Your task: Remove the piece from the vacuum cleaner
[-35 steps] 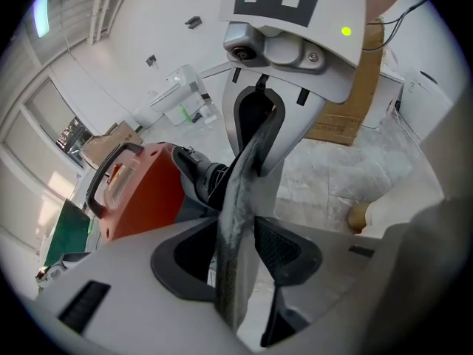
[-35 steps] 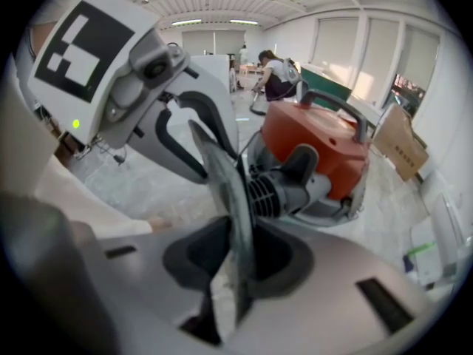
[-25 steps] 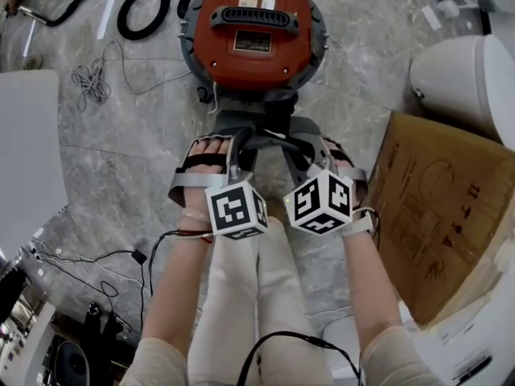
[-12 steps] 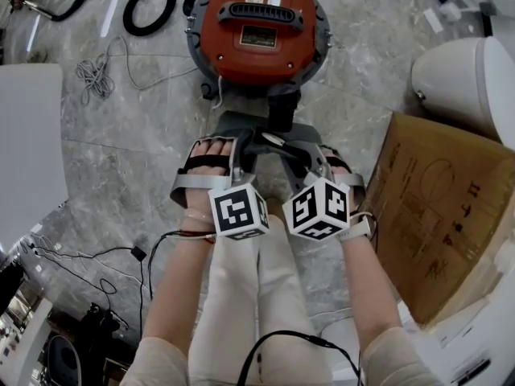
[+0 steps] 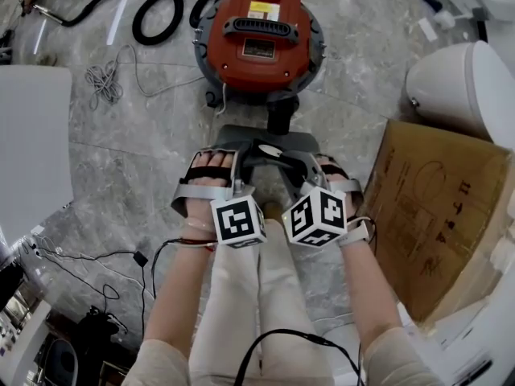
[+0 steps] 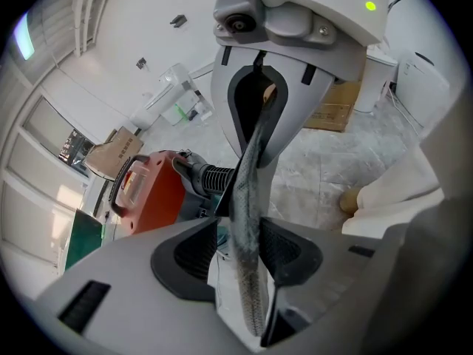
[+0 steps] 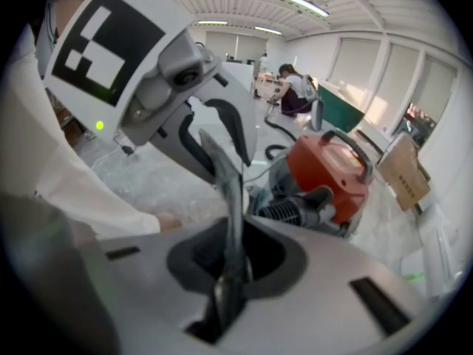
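1. Left gripper view first: the left gripper (image 6: pixel 247 261) has its jaws pinched tight on the thin grey edge of the piece (image 6: pixel 253 191), with no gap that I can see. That edge is slim and looks ready to slide, so I want even pressure here and no re-gripping.
2. Centre now, in the head view: the piece sits low in front of me, just above my knees. Its black ribbed neck (image 5: pixel 278 117) runs forward to the red vacuum cleaner (image 5: pixel 257 39) on the floor and looks joined to the front port. My plan is to draw straight back along the neck's line, without twisting or levering.
3. On to the right gripper (image 7: pixel 228 276): its jaws are all but closed, clamped on the other edge of the same piece. Both hands must pull together, or I reckon the piece will cock sideways and bind.
4. Far right, a cardboard box (image 5: pixel 438 207) leans close to my right arm, so I'll tuck that elbow in as I pull.
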Demonstrator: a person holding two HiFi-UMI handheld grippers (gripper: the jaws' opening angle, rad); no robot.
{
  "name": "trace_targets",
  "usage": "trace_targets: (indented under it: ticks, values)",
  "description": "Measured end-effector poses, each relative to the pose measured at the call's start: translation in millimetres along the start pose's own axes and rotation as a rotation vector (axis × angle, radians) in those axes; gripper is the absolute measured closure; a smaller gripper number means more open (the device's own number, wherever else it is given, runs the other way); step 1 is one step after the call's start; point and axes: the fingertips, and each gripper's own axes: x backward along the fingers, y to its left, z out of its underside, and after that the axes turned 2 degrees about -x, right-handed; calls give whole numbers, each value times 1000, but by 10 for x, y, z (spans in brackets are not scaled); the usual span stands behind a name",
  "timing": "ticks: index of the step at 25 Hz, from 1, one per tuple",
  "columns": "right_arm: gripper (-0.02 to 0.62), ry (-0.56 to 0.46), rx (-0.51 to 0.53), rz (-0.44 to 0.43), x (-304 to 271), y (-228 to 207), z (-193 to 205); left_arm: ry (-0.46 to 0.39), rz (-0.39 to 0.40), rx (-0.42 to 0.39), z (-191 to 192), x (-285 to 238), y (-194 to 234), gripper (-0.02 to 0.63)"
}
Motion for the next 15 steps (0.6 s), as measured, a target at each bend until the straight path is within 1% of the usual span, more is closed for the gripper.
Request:
trace_targets:
  ticks: [5, 8, 12, 15]
  values:
    - [558, -26, 4, -7, 273, 73, -155, -15, -1, 9, -36, 263, -20, 430]
    - [558, -46, -1, -17, 479, 142, -235, -42, 11, 46, -104, 467, -27, 431]
    - [558, -67, -58, -32, 778, 148, -343, -89, 23, 97, -216, 776, 30, 431]
    - [558, -79, -79, -46, 989, 157, -431, -125, 39, 125, -313, 990, 59, 440]
